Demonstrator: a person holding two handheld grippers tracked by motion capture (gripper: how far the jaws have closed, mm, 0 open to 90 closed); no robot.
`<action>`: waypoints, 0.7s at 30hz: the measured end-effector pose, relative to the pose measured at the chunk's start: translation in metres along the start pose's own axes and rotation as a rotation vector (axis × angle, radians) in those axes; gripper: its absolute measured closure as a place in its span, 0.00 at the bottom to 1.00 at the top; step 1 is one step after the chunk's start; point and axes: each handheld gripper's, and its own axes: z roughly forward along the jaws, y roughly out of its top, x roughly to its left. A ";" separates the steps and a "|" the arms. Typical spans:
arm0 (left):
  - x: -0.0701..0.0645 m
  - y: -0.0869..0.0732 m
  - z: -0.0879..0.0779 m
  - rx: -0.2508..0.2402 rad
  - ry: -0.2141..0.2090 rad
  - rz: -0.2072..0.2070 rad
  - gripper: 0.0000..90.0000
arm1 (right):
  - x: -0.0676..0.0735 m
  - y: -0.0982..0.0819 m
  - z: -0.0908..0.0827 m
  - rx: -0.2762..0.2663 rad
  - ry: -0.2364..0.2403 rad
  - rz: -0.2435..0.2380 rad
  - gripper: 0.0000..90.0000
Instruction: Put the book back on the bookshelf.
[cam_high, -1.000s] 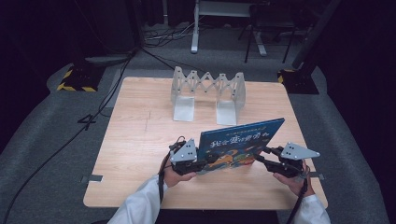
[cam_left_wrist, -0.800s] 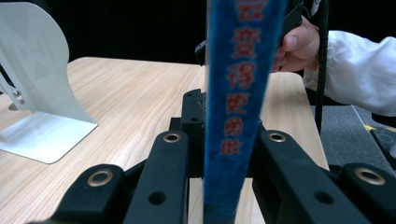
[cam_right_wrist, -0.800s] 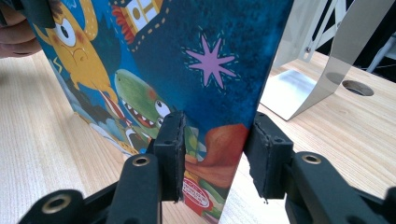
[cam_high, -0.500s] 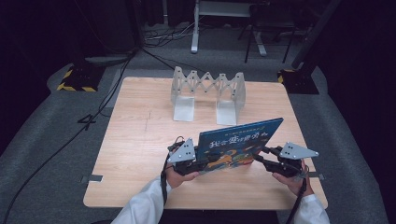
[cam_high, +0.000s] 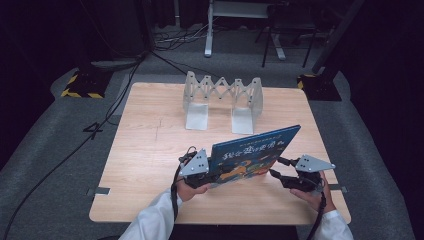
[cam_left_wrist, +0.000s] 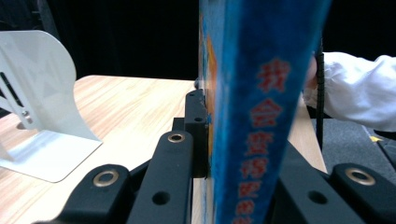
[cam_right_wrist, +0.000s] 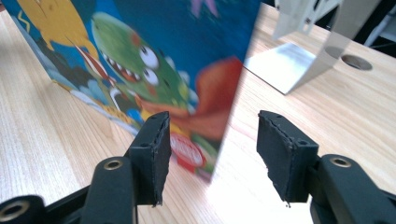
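Since the earlier frames the right hand-held gripper (cam_high: 276, 167) has just been opening its jaws; they now stand apart on either side of the picture book's (cam_high: 252, 156) right edge, neither pad pressing on it in the right gripper view. Otherwise the book and both hands sit as before. Nearest the person, the left hand-held gripper (cam_high: 204, 172) is clamped tight on the book's left end, by its spine. Held so, the book stands on edge on the desk (cam_high: 145, 150), its cover facing the person. Farther back stands a white folding book rack (cam_high: 222, 101), well apart.
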 end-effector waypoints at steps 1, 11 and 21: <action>0.000 0.000 -0.001 0.001 0.004 0.002 0.92 | -0.002 -0.002 -0.002 -0.002 -0.003 0.015 0.50; 0.004 0.005 -0.011 0.007 0.083 0.023 0.92 | -0.015 -0.028 -0.010 0.063 -0.089 0.078 0.45; 0.021 0.008 -0.032 0.004 0.205 -0.004 0.92 | -0.017 -0.036 -0.008 0.092 -0.091 0.090 0.43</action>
